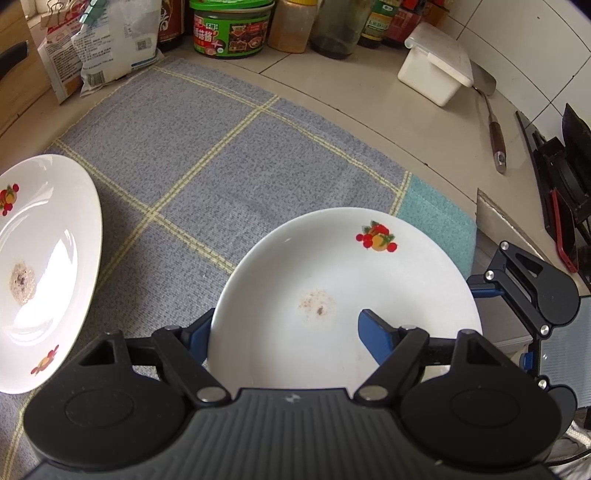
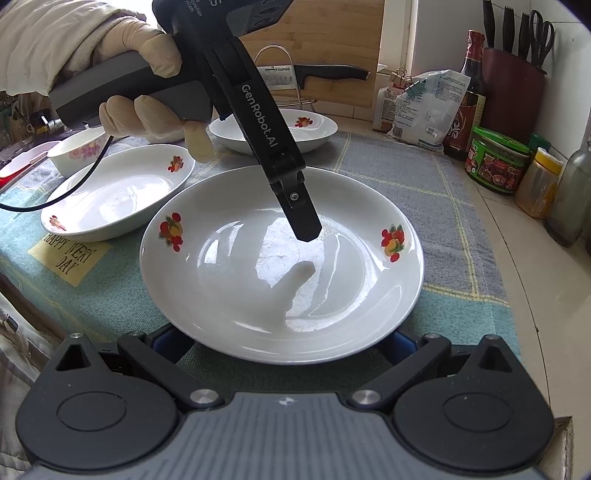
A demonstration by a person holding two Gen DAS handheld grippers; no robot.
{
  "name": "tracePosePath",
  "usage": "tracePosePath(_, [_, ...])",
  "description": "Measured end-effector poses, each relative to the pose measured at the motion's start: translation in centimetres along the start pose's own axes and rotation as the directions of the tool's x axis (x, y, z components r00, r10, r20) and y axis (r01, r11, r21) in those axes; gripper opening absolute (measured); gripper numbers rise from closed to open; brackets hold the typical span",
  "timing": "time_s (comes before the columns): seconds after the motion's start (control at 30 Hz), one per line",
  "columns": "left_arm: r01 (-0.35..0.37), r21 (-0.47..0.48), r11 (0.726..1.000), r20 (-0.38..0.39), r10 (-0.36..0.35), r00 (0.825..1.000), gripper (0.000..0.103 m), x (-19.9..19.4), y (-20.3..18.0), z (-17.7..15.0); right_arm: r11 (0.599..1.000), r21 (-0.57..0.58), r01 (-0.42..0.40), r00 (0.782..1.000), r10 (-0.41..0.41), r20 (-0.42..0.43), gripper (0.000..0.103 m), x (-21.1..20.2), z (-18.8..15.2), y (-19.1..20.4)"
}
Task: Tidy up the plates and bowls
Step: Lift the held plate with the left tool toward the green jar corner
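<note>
A white plate with fruit prints lies on the checked cloth in front of me; it also shows in the left wrist view. My left gripper is open and straddles its rim, one blue finger over the inside, the other below the edge. In the right wrist view the left gripper's finger reaches into the plate. My right gripper is open, its fingers mostly hidden under the plate's near rim. Two more fruit plates and a small bowl sit behind.
Another plate lies left on the cloth. Jars, sauce bottles and bags line the back. A white box and a spatula lie on the tile counter. A knife block stands at the right.
</note>
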State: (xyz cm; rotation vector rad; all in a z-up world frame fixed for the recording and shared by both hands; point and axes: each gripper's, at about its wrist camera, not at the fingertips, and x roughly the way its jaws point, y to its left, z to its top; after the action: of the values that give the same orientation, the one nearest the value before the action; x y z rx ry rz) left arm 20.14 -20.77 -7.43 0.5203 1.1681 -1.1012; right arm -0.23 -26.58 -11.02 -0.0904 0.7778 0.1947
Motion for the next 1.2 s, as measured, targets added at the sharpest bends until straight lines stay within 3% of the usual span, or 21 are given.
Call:
tracePosePath(0.63, [-0.014,-0.012,1.0,0.081,0.015,0.997,0.079,-1.6,0.6,4.0,0.998,-0.055,0.032,0.999,-0.03,0.02,0.103,-0.3,2.3,-2.6])
tracePosePath(1.2, [-0.041,-0.018,0.999,0.111,0.042,0.993,0.079,0.3,2.6,8.7,0.997,-0.073,0.035,0.999,-0.032,0.034,0.103,2.4,5.1,-7.4])
